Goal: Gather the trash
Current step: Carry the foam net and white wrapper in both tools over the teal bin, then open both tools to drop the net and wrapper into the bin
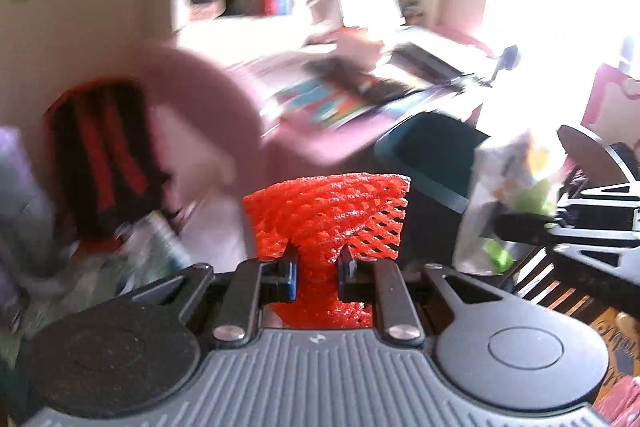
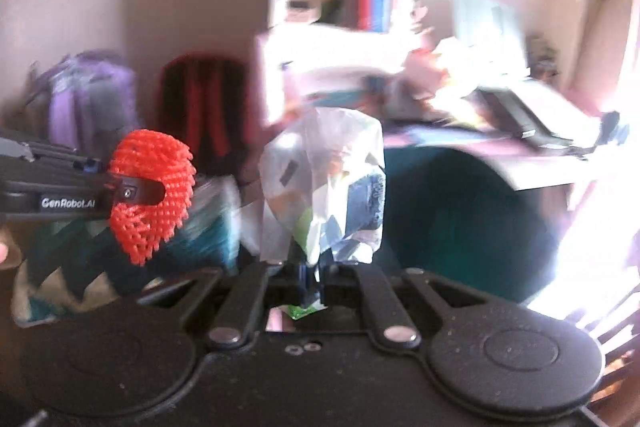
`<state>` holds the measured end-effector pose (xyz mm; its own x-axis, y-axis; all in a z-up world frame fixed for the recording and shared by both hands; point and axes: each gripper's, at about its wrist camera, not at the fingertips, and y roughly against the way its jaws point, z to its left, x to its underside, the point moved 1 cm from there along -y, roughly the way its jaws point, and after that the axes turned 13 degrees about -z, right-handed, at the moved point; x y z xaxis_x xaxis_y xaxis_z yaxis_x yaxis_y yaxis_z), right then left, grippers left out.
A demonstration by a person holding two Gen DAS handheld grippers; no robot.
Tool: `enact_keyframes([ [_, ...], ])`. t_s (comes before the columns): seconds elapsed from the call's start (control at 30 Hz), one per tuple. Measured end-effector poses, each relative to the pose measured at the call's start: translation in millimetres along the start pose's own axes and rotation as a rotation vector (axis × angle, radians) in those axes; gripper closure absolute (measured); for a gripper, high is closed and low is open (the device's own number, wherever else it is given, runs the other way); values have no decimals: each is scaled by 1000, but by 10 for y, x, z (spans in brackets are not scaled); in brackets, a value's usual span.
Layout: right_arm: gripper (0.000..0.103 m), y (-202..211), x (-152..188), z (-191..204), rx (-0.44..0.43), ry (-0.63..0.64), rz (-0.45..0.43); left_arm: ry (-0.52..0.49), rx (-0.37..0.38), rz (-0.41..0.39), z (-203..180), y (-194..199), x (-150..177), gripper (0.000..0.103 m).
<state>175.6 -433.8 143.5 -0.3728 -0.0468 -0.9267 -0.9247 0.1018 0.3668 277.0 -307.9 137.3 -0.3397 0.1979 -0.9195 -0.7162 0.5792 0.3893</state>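
Red foam net (image 1: 328,219) in left tongs (image 1: 318,273); right tongs (image 2: 316,277) apparently pinch wrapper (image 2: 324,187).

Red foam net sleeve (image 1: 328,219), crumpled and pinched at its lower part, standing upright at lower centre of the left wrist view. Crinkled clear plastic wrapper (image 2: 324,187) with blue and green print, upright at centre of the right wrist view, clamped at its bottom edge. Dark teal bin (image 2: 460,223) just right of the wrapper, mouth facing the camera.

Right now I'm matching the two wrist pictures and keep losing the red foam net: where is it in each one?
Left wrist view: the red foam net sits at bottom centre, pinched in the left gripper.
Right wrist view: it shows at middle left, in that gripper reaching in from the left edge.
Shared landmark: the dark teal bin, right of the net in both.
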Motion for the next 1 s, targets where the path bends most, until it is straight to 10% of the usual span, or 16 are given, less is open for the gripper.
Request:
enact_keyframes([
  [0.23, 99, -111, -26, -731, 124, -76, -1, -72, 96, -69, -875, -396, -451, 86],
  [0.77, 85, -583, 425, -1085, 165, -78, 173, -67, 53, 162, -1369, -1719, -209, 86],
  [1.0, 68, -519, 446, -1094, 141, -86, 153, -48, 52, 154, -1358, -1715, -157, 33],
])
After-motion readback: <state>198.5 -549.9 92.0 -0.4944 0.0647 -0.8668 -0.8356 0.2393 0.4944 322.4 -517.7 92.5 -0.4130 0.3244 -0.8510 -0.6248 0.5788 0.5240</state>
